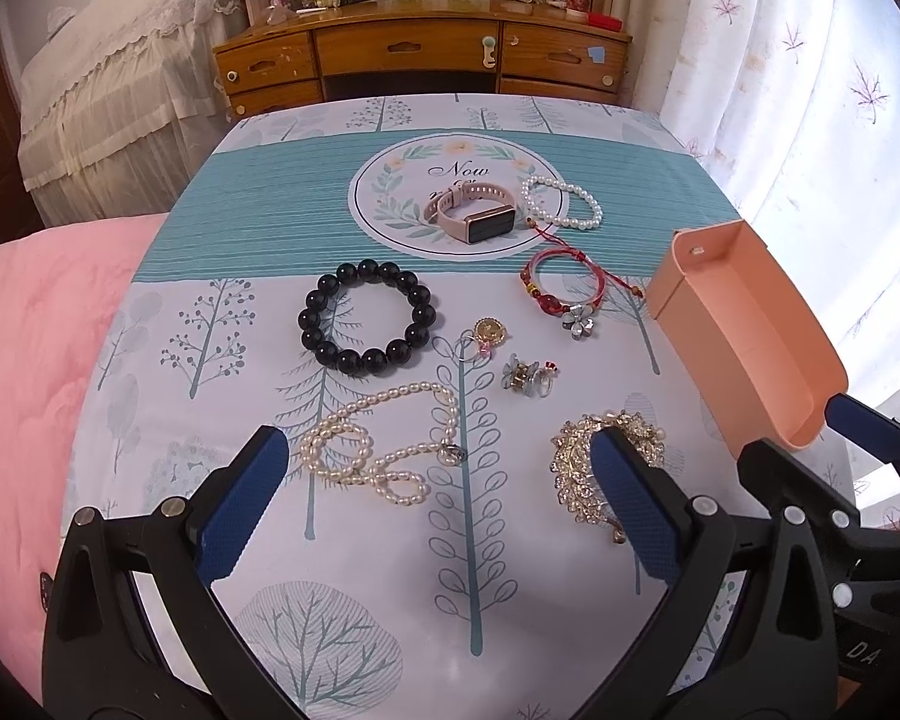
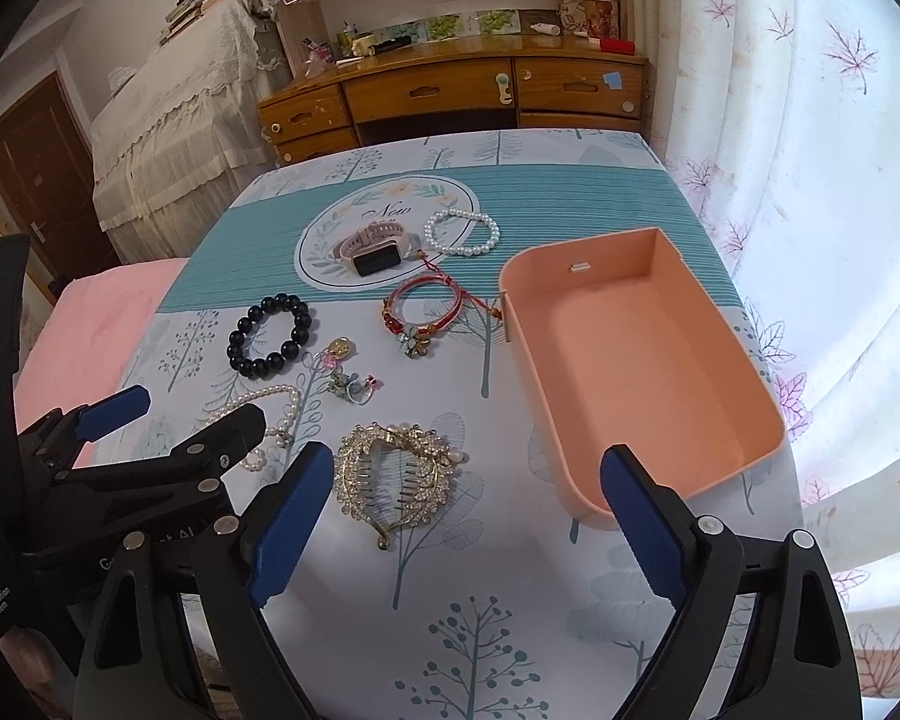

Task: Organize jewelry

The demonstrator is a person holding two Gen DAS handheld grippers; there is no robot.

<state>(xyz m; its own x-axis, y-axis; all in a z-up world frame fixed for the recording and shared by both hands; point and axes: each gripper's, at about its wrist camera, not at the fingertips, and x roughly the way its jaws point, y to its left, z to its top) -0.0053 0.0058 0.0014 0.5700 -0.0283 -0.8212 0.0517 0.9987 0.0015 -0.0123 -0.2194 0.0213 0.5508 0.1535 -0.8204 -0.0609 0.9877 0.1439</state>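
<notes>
Hovering spread, both tongs (image 1: 438, 504) (image 2: 468, 516) flank the gold hair claw (image 2: 399, 474) beside the pink tray (image 2: 750, 456).

Gold hair claw (image 1: 594, 468): partly covered in the left wrist view by 1 blue finger pad (image 1: 630, 504). Pearl necklace (image 2: 273, 420): largely hidden in the right wrist view behind the left gripper (image 2: 168, 414). Pink tray (image 1: 744, 330): near end masked in the left wrist view by the right gripper's finger. Small charms (image 2: 354, 387): too small to be identified. Desk clutter (image 2: 390, 39): too distant to be told apart.
</notes>
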